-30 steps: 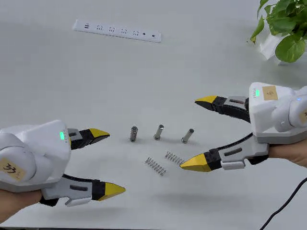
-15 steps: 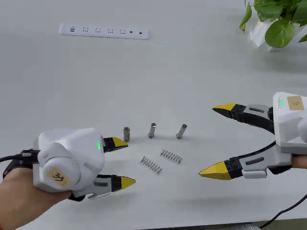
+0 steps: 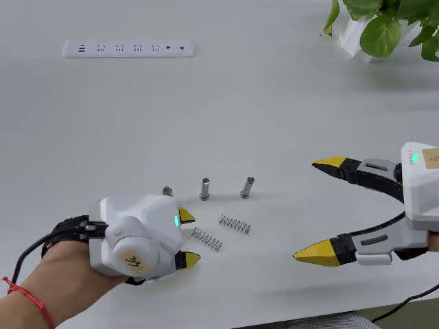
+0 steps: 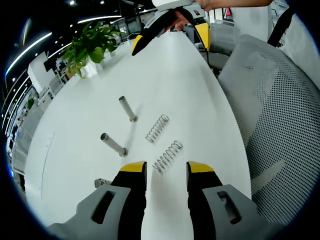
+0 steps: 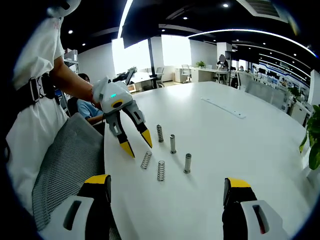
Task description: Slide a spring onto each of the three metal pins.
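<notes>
Springs, two of them loose, lie on the white table at lower centre of the head view. The nearer spring is just ahead of the left gripper, and the farther spring sits slightly up and to the right of it. Above them three metal pins stand in a row: the leftmost pin already wears a spring, while the middle pin and the rightmost pin are bare. The left gripper's jaws are parted by a narrow gap and hold nothing. In the left gripper view the nearer spring lies just beyond the yellow tips, in line with the gap between them. The right gripper, at the right edge of the head view, has its jaws spread wide and empty, well apart from the pins. A power strip lies at upper left and a potted plant at upper right.
</notes>
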### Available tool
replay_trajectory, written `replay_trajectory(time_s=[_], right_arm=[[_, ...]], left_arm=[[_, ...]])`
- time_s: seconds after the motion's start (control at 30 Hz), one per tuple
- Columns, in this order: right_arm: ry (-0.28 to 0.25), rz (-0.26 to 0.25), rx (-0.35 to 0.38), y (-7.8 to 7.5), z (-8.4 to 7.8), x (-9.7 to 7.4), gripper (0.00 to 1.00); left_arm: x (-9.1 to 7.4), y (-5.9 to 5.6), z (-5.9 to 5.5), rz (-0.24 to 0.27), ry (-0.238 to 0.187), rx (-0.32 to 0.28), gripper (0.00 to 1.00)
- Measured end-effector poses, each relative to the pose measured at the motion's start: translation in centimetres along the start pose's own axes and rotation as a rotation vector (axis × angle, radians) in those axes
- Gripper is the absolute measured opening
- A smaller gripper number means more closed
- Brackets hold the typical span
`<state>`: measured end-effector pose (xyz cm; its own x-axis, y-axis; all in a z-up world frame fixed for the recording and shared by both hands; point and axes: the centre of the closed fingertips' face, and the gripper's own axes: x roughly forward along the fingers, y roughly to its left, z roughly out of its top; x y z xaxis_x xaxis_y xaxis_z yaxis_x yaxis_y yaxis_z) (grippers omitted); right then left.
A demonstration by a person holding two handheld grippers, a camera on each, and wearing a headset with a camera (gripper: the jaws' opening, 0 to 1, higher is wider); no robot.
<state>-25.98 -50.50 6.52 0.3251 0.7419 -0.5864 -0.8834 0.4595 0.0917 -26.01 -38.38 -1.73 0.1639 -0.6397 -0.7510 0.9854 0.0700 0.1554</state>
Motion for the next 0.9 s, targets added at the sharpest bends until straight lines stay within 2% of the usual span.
replay_trajectory(time_s=[0.1, 0.27, 0.3, 0.33, 0.4, 0.6, 0.9], right_arm=[[0.002, -0.008, 0.008, -0.1, -0.3, -0.3, 0.93], [-0.002, -0.020, 0.020, -0.2, -0.5, -0.5, 0.93], [-0.001, -0.022, 0.022, -0.3, -0.5, -0.6, 0.92], [-0.001, -0.024, 0.022, -0.3, -0.6, -0.6, 0.92], [0.001, -0.023, 0.024, -0.2, -0.7, -0.6, 0.92], [0.000, -0.023, 0.029, 0.1, -0.7, -0.3, 0.91], [0.000, -0.024, 0.028, 0.2, -0.7, -0.3, 0.90]], left_arm=[[0.6, 0.1, -0.2, -0.006, 0.017, 0.007, 0.26], [1.4, -0.1, -1.1, -0.019, 0.062, 0.017, 0.22], [1.5, -0.2, -1.1, -0.024, 0.045, -0.036, 0.21], [1.4, 0.2, -1.3, -0.023, 0.064, -0.005, 0.20], [1.4, 0.3, -1.3, -0.017, 0.067, 0.000, 0.19], [1.3, 0.1, -1.7, -0.013, 0.079, -0.030, 0.10], [1.2, 0.1, -1.5, 0.004, 0.081, -0.061, 0.10]])
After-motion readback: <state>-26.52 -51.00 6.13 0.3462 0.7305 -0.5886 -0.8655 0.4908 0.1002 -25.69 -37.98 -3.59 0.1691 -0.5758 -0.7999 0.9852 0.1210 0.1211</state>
